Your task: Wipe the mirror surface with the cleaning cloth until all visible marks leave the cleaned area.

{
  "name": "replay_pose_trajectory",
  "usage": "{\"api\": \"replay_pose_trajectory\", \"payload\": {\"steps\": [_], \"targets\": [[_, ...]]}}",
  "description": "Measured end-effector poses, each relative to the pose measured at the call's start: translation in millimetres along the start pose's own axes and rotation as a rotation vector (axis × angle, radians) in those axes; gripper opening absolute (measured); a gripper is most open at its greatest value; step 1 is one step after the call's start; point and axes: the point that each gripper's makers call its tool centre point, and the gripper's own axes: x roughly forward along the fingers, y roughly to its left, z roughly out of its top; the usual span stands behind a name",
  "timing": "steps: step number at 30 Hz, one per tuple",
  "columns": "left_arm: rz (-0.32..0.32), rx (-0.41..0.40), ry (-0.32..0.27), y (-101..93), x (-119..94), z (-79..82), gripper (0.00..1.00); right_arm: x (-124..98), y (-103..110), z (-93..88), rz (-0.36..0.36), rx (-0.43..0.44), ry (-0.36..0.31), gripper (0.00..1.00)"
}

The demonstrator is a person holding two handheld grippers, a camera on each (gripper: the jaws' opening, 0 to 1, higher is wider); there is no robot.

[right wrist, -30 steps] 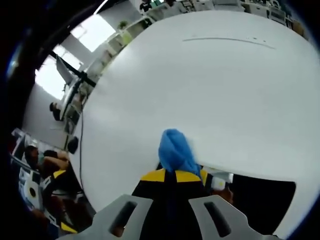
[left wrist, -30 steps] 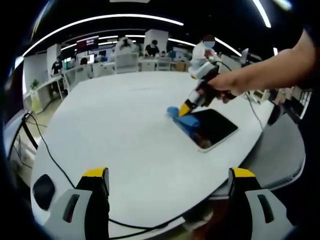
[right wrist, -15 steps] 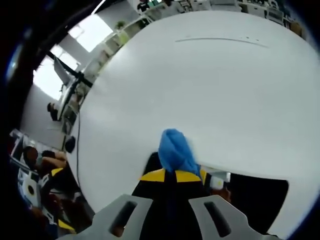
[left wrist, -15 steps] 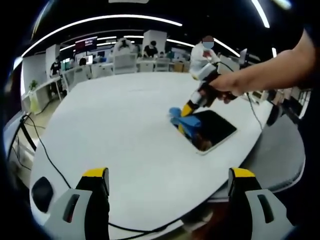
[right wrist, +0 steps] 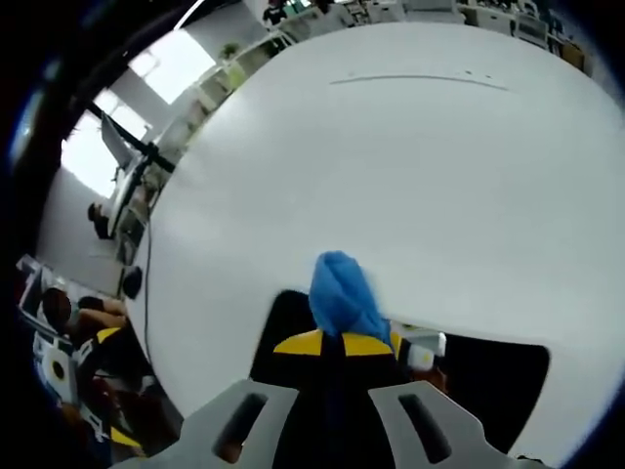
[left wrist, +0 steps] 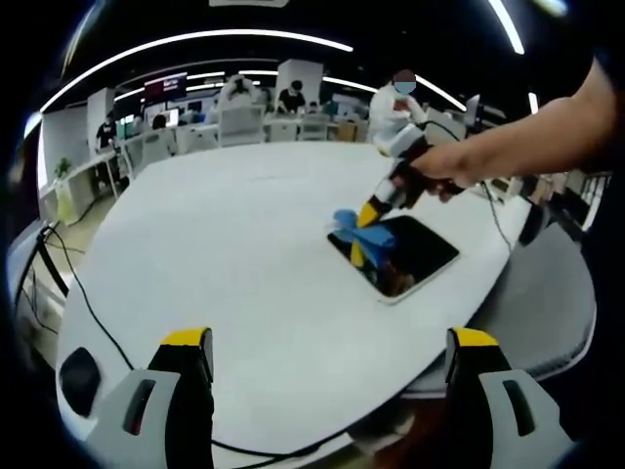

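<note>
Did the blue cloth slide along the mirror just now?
Yes. In the left gripper view, the blue cloth, clamped in the right gripper, has slid from the mirror's far-left edge inward over the dark glass.

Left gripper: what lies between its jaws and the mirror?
In the left gripper view, bare white table separates the left gripper from the mirror.

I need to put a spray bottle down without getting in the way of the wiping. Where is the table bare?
The white table is bare across its wide stretch left of the mirror, out to the black cable. It is crowded at the mirror, where the right gripper presses the blue cloth.
</note>
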Motion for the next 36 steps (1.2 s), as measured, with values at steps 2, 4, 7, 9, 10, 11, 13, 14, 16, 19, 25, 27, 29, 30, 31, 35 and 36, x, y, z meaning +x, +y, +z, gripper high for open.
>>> {"api": "replay_pose_trajectory", "payload": {"steps": [2, 4, 7, 9, 10, 11, 13, 14, 16, 19, 25, 27, 29, 30, 31, 35, 36], "targets": [[-0.001, 0.001, 0.0, -1.4, -0.5, 0.1, 0.99, 0.0, 0.6, -0.5, -0.004, -0.008, -0.001, 0.0], [-0.002, 0.001, 0.001, -2.8, -0.9, 0.0, 0.99, -0.5, 1.4, -1.9, -0.007, -0.018, -0.002, 0.0], [0.001, 0.001, 0.002, -3.8, -1.5, -0.7, 0.99, -0.9, 1.3, -3.9, -0.007, -0.022, -0.002, 0.0], [0.004, 0.0, 0.0, -4.5, -1.6, -0.3, 0.99, -3.0, 2.5, -6.7, -0.005, -0.017, -0.005, 0.0], [0.006, 0.0, -0.001, -4.9, -1.6, -0.1, 0.99, -3.7, 3.0, -7.6, -0.005, -0.016, -0.007, 0.0], [0.007, -0.001, -0.002, -5.9, -1.6, 0.5, 0.99, -4.0, 3.3, -8.3, -0.004, -0.015, -0.007, 0.0], [0.007, -0.002, -0.006, -7.4, -1.4, 1.4, 0.99, -4.5, 4.3, -10.4, -0.004, -0.018, -0.007, 0.0], [0.007, -0.003, -0.008, -8.2, -1.3, 1.7, 0.99, -4.5, 4.6, -11.4, -0.005, -0.019, -0.007, 0.0], [0.003, -0.004, -0.01, -10.4, -0.8, 2.1, 0.99, -5.2, 6.0, -14.2, -0.008, -0.028, -0.008, 0.0], [0.005, -0.001, -0.01, -11.6, -0.6, 2.5, 0.99, -5.8, 7.7, -17.6, -0.01, -0.043, -0.011, 0.0], [0.012, 0.002, -0.016, -11.2, -1.8, 4.4, 0.99, -5.4, 7.8, -21.4, -0.009, -0.039, -0.012, 0.0], [0.018, 0.001, -0.016, -9.6, -2.1, 4.7, 0.99, -5.6, 8.5, -23.8, -0.006, -0.038, -0.013, 0.0], [0.024, 0.001, -0.023, -7.8, -2.5, 6.9, 0.99, -6.3, 10.0, -27.0, -0.005, -0.043, -0.012, 0.0], [0.026, 0.0, -0.025, -7.3, -2.6, 7.7, 0.99, -6.7, 10.4, -28.6, -0.004, -0.047, -0.011, 0.0], [0.028, 0.001, -0.026, -7.0, -2.6, 8.5, 0.99, -8.0, 11.2, -30.2, -0.003, -0.047, -0.01, 0.0], [0.03, 0.009, -0.027, -7.9, -2.2, 10.8, 0.99, -11.3, 13.3, -36.2, 0.001, -0.046, -0.009, 0.0], [0.03, 0.009, -0.028, -8.2, -2.1, 11.1, 0.99, -11.7, 13.9, -37.5, 0.001, -0.047, -0.009, 0.0]]}}
